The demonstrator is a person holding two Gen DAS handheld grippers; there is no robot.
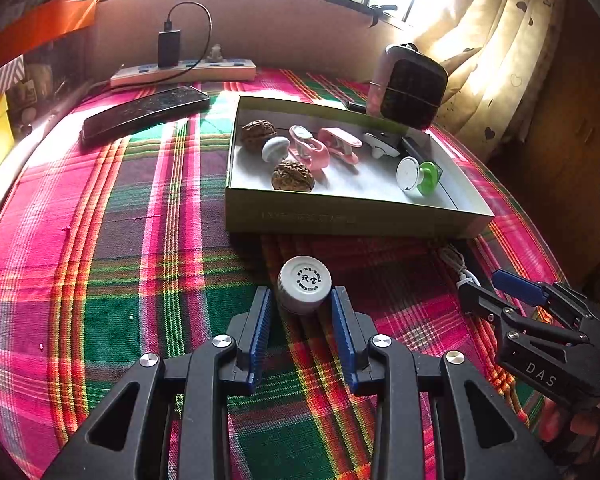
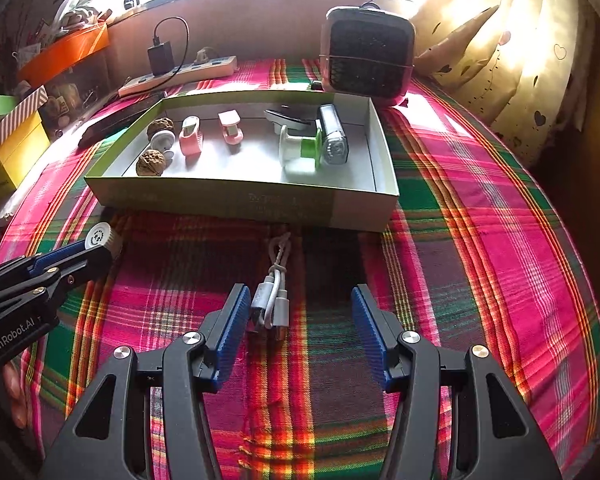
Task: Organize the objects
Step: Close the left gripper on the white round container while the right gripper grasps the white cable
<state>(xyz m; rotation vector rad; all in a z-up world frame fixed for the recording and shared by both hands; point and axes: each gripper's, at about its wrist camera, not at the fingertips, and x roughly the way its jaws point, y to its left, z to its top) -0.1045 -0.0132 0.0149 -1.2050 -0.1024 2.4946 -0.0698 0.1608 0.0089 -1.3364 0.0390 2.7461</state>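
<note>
A small white bottle point(image 1: 304, 285) with a printed cap sits between the blue pads of my left gripper point(image 1: 300, 300), which is shut on it just above the plaid cloth. In the right wrist view the same bottle point(image 2: 102, 238) shows at the tip of the left gripper point(image 2: 94, 254). My right gripper point(image 2: 300, 294) stands open over a bundled white USB cable point(image 2: 274, 300), which lies on the cloth close to its left finger without being pressed. In the left wrist view the right gripper point(image 1: 484, 284) is at the right edge by the cable point(image 1: 458, 266). Behind both is a shallow green-and-white box point(image 2: 240, 200) point(image 1: 340, 218).
The box holds two walnuts point(image 2: 151, 162), pink clips point(image 2: 191, 140), a green-and-white spool point(image 2: 300, 152) and a silver light point(image 2: 333, 136). Behind it stand a small fan point(image 2: 366, 56), a power strip point(image 1: 184, 70) and a dark phone point(image 1: 144, 110). A yellow box point(image 2: 16, 148) sits at the left.
</note>
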